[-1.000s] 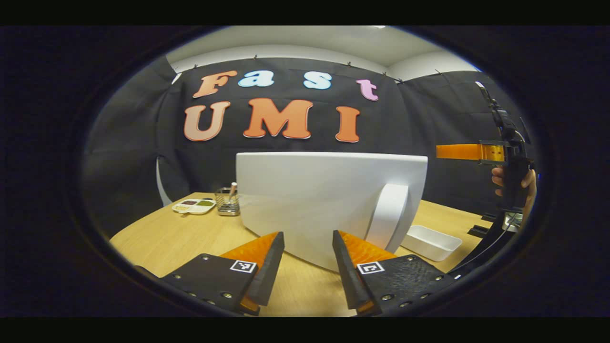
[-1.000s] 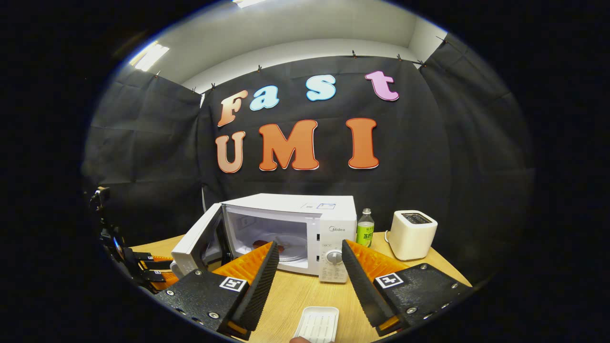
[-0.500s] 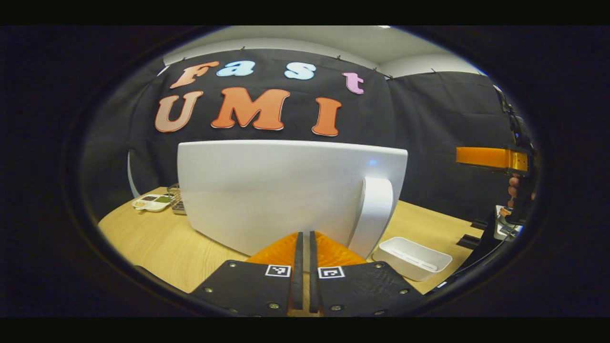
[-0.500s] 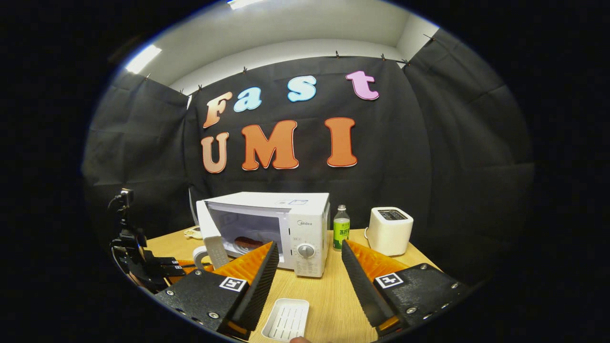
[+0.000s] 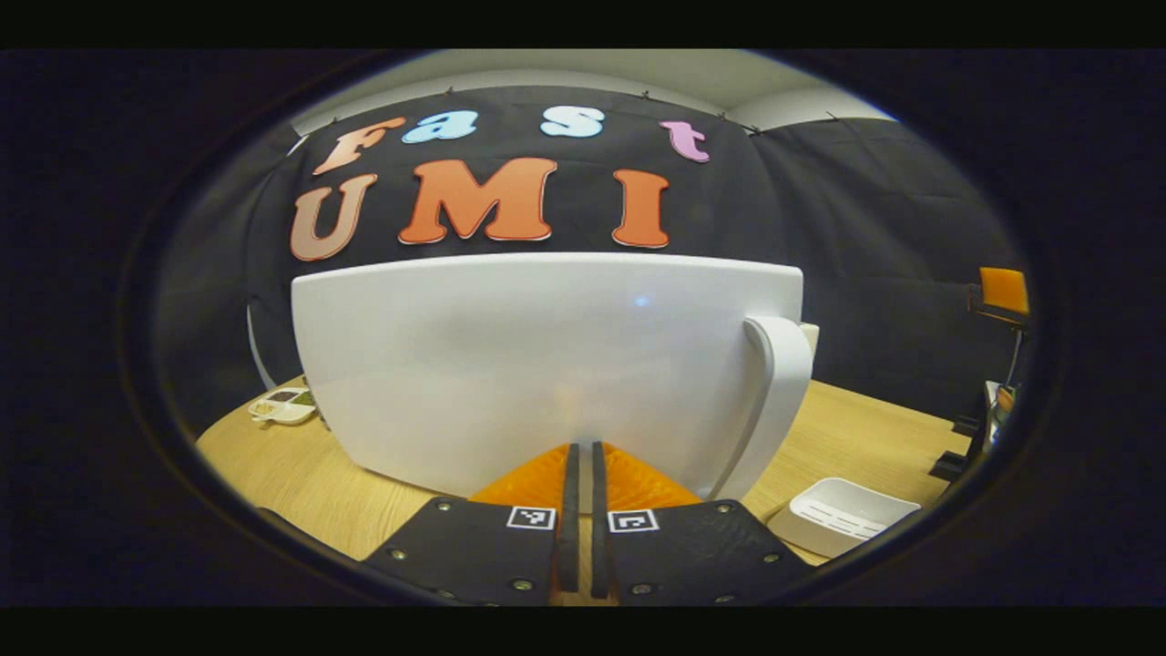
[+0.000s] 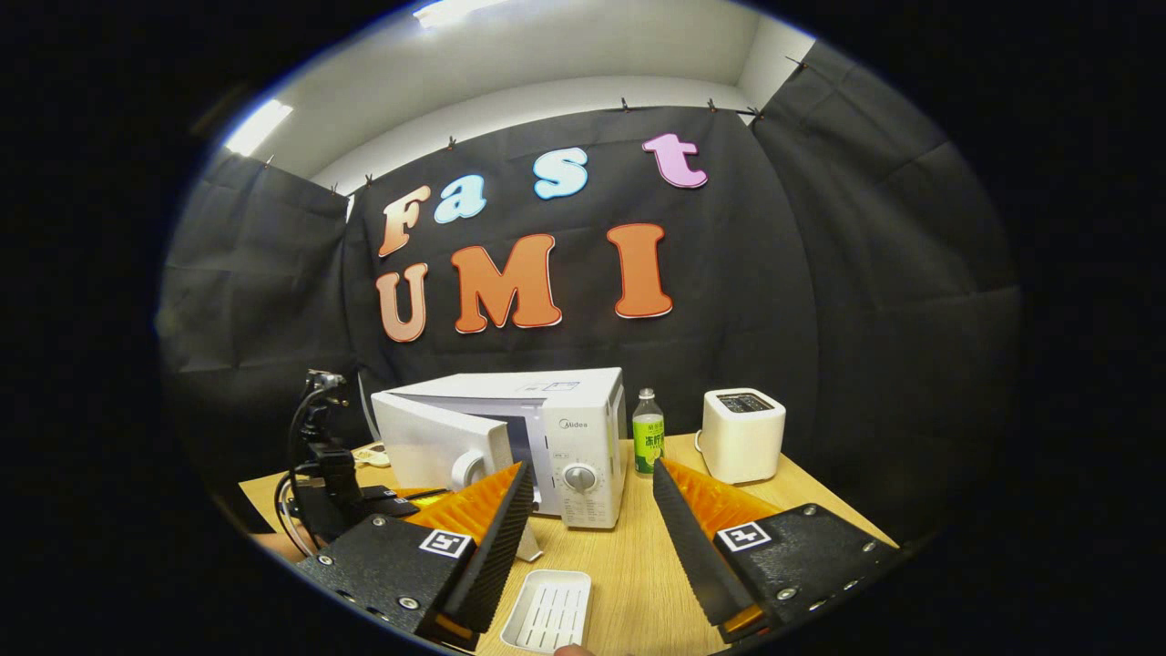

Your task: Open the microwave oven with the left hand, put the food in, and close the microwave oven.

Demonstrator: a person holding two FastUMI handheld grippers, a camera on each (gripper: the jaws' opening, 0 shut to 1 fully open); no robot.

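Now — left hand-held gripper [image 5: 580,456] closed against microwave door [image 5: 547,364] | door ajar

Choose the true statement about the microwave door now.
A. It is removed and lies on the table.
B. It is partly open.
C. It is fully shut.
B: in the right gripper view the microwave door stands angled out from the microwave front.

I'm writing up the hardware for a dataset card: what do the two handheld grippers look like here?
Each gripper has two wedge-shaped fingers with ribbed inner faces, bolted to dark textured plates, each plate carrying a small square black-and-white marker. The left gripper and right gripper match. Seen from the right gripper view, dark cables loop up off the left gripper.
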